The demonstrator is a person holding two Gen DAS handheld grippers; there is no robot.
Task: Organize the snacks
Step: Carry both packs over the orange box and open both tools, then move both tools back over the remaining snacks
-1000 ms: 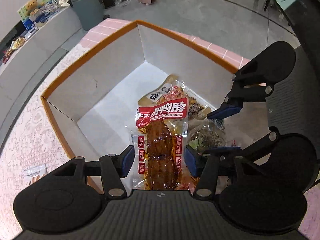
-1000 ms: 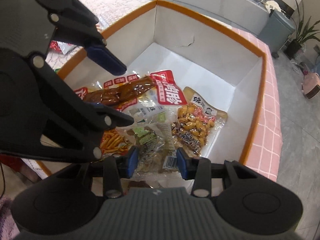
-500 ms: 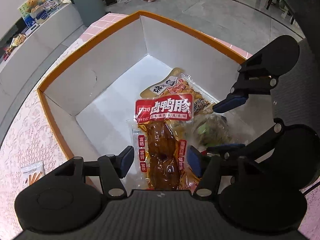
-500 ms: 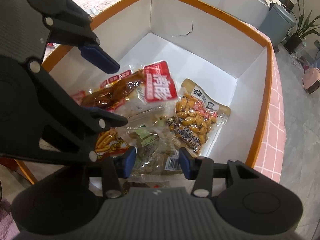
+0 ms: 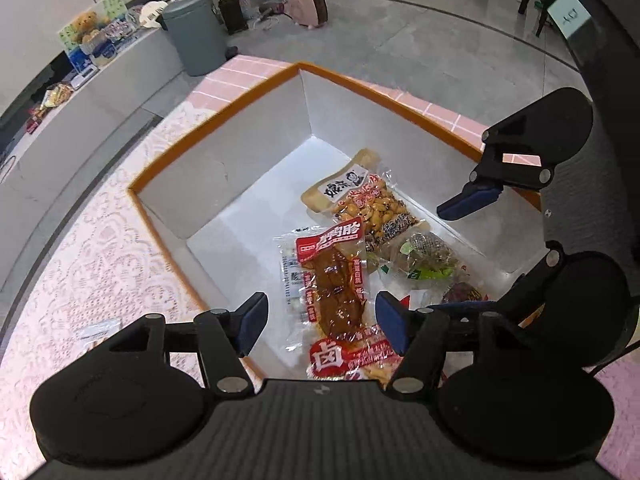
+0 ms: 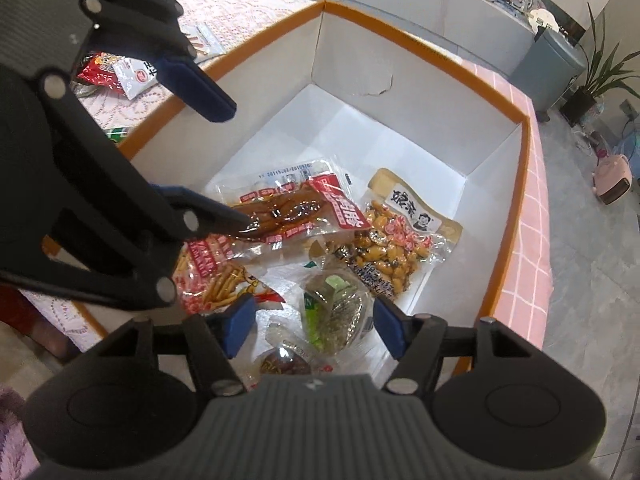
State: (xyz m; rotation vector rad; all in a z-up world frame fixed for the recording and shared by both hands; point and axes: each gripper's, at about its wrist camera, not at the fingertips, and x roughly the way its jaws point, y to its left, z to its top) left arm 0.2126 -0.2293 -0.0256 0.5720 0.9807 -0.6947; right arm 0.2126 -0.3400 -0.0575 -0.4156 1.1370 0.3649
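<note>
Both grippers above the orange-rimmed box [image 5: 224, 140]: left gripper [image 5: 318, 322] spread over the red duck-meat pack [image 5: 336, 280]; right gripper [image 6: 310, 326] opening, green pack [image 6: 336, 312] released inside for storage

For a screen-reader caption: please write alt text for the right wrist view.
An orange-rimmed white box holds several snack packs: braised meat, peanuts and a green-labelled pouch. The right gripper, jaws opening with nothing pinched, hangs above the pouch, with the left gripper at left.
</note>
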